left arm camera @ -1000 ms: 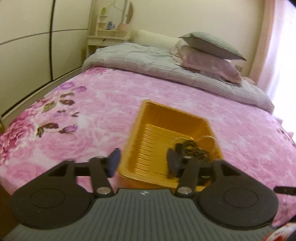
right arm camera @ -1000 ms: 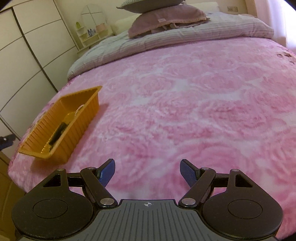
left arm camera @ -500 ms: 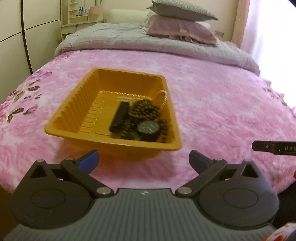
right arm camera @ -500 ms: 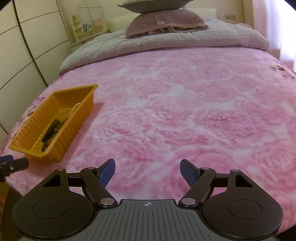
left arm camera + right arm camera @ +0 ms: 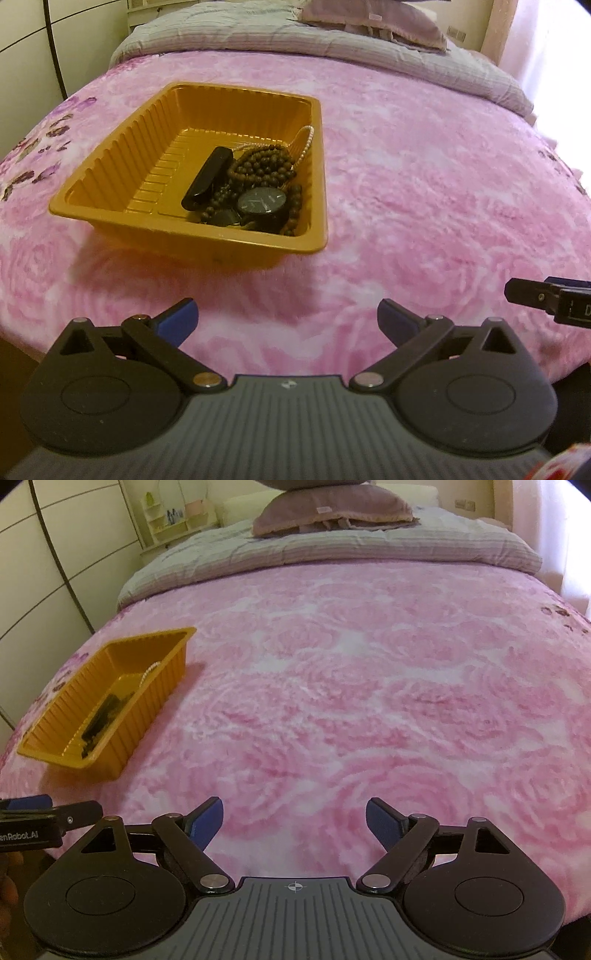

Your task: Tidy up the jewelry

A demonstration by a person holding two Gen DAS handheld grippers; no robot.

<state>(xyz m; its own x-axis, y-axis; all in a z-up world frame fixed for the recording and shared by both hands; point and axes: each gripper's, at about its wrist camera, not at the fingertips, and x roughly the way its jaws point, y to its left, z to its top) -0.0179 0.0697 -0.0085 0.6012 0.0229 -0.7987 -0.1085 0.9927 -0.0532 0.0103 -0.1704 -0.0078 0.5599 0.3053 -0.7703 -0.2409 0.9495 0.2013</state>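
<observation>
An orange ribbed plastic tray (image 5: 110,162) (image 5: 155,679) sits on the pink rose bedspread (image 5: 424,192) near the bed's foot. Inside it lie a black watch (image 5: 261,202), a string of dark brown beads (image 5: 262,168), a black oblong case (image 5: 208,177) and a pale bead chain (image 5: 306,144) draped over the right wall. My left gripper (image 5: 287,319) hangs open in front of the tray, nothing between its fingers. My right gripper (image 5: 294,819) is over bare bedspread to the tray's right; its jaws are opening and hold nothing. Each gripper shows at the edge of the other's view.
A folded grey striped quilt (image 5: 332,550) and mauve pillows (image 5: 332,511) lie at the head of the bed. Cream wardrobe panels (image 5: 55,554) run along the left side, with a small shelf unit (image 5: 173,520) in the far corner. The bed's front edge drops off just below both grippers.
My left gripper opened wide and pulled back out of the tray, leaving the jewelry inside; the tray now lies farther ahead. The right gripper stayed in place and its jaws spread a little.
</observation>
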